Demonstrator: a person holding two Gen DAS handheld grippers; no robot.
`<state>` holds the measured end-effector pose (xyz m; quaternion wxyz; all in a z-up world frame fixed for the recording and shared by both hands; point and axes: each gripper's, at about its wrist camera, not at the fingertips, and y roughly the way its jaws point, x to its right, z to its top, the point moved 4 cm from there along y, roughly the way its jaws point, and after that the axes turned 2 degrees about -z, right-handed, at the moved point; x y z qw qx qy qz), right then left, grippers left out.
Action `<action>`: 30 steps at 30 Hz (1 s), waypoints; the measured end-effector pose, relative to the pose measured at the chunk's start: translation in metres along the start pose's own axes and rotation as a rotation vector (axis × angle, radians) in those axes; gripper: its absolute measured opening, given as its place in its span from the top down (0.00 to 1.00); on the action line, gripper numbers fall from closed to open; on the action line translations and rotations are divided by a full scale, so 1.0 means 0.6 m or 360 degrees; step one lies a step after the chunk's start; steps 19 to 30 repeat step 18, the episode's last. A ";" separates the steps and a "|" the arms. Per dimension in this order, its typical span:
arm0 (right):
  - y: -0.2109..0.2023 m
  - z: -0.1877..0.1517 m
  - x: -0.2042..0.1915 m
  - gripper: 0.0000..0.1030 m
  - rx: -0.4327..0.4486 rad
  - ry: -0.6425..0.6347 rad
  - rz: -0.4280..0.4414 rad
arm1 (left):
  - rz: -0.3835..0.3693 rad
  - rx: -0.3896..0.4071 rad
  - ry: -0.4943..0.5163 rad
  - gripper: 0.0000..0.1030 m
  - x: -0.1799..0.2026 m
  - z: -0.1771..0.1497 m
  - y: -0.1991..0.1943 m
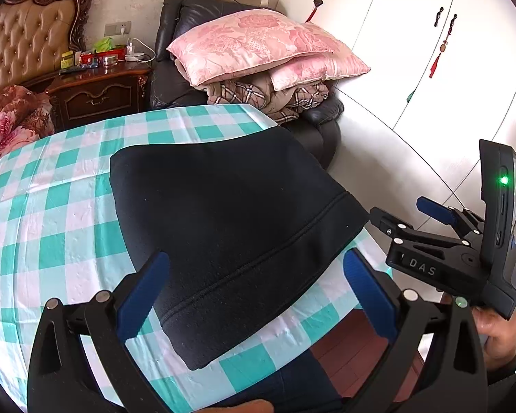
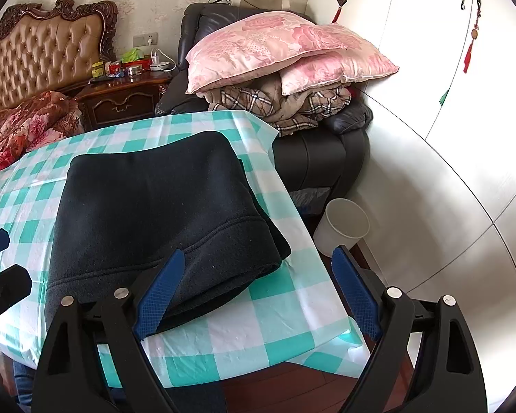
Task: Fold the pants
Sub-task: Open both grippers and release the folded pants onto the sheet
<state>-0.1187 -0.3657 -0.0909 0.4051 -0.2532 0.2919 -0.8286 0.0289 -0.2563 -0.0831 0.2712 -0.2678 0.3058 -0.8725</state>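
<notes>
1. Nearest the lens, we found the left gripper (image 1: 256, 296) with its blue-padded fingers (image 1: 142, 296) spread wide apart, gripping nothing, held over the near edge of the tabletop (image 1: 51, 227).
2. We recorded the right gripper (image 2: 254, 296) in the same condition: fingers wide apart, nothing between them, positioned at the near right corner of the tabletop. In the left wrist view it appeared at the right, held by the person's hand (image 1: 498, 330), with a green light showing on its body.
3. We noted the pants (image 1: 230, 220), dark navy and fleecy, lying folded into a compact stack on the tabletop, towards its right side. A stitched band ran across the near part of the top layer.
4. From the right wrist view, the near right corner of the pants (image 2: 161, 213) sat just behind the right gripper's left finger; we could not tell whether they touched.
5. We observed a teal-and-white checked cloth (image 2: 278, 313) covering the tabletop, its edge hanging over the near side.
6. Beyond the tabletop we logged a dark armchair (image 2: 326, 158) piled with a plaid blanket (image 2: 258, 103) and pink floral pillows (image 2: 278, 48), a wooden nightstand (image 2: 124, 99), a tufted headboard (image 2: 41, 65), and a white bin (image 2: 344, 227) on the floor beside white wardrobe doors (image 2: 447, 69).
</notes>
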 end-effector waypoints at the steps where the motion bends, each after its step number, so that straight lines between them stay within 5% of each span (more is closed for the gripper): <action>1: 0.000 0.000 0.000 0.18 -0.0001 0.0002 0.0001 | -0.0002 -0.0001 0.0001 0.02 0.001 0.000 0.001; 15: 0.012 -0.005 0.012 0.17 -0.0006 0.0027 -0.0009 | -0.0176 -0.0002 -0.0017 0.02 0.010 -0.003 0.002; 18: 0.019 -0.006 0.019 0.15 0.0015 0.0078 0.0010 | -0.0079 0.0104 -0.0047 0.02 -0.043 0.004 -0.043; 30: 0.019 -0.006 0.019 0.15 0.0015 0.0078 0.0010 | -0.0079 0.0104 -0.0047 0.02 -0.043 0.004 -0.043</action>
